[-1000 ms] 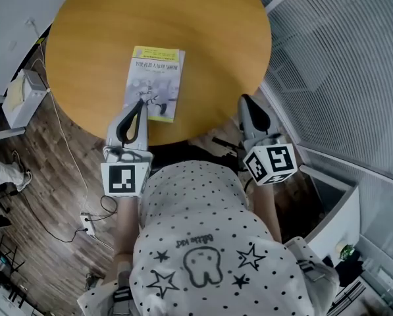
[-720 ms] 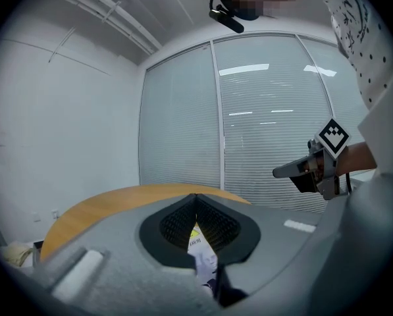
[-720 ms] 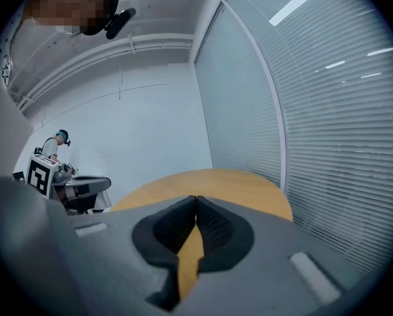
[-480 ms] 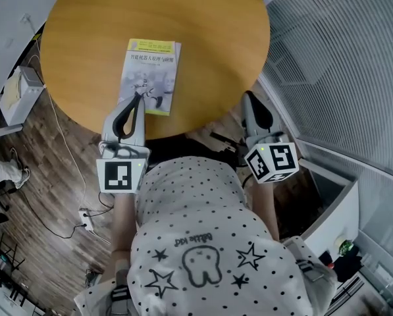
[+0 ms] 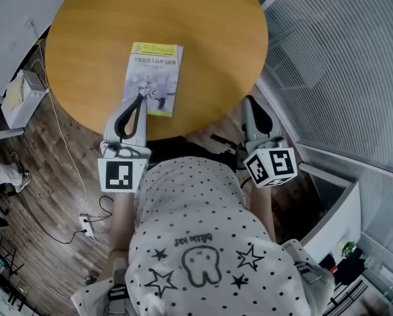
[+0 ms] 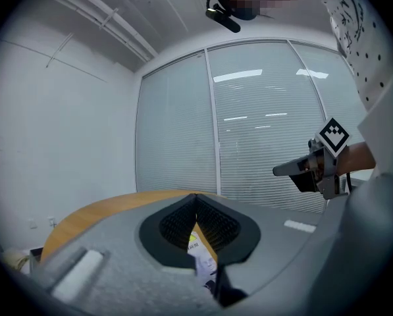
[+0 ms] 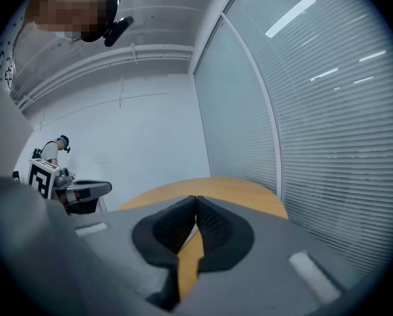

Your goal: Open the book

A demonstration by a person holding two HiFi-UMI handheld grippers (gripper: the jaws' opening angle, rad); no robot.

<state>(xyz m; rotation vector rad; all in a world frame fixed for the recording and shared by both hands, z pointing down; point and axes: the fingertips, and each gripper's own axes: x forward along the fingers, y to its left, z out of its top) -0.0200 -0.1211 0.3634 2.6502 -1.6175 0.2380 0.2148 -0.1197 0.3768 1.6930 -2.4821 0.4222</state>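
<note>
A closed book (image 5: 154, 76) with a pale cover and a yellow band lies flat on the round wooden table (image 5: 209, 31). My left gripper (image 5: 141, 96) is shut, and its tips hover over the book's near left corner. In the left gripper view the jaws (image 6: 196, 199) meet with nothing between them, and the book (image 6: 199, 255) shows below through the gap. My right gripper (image 5: 247, 99) is shut and empty, just off the table's near right edge, well to the right of the book. In the right gripper view its jaws (image 7: 196, 199) point across the tabletop (image 7: 209, 189).
A glass wall with blinds (image 5: 341, 78) runs close along the table's right side. On the wooden floor at the left are a white box (image 5: 24, 89), cables and a power strip (image 5: 85, 222). A person (image 7: 51, 151) stands far off by the white wall.
The right gripper has shifted a little beside the table's edge. The left gripper and the book keep their places.
</note>
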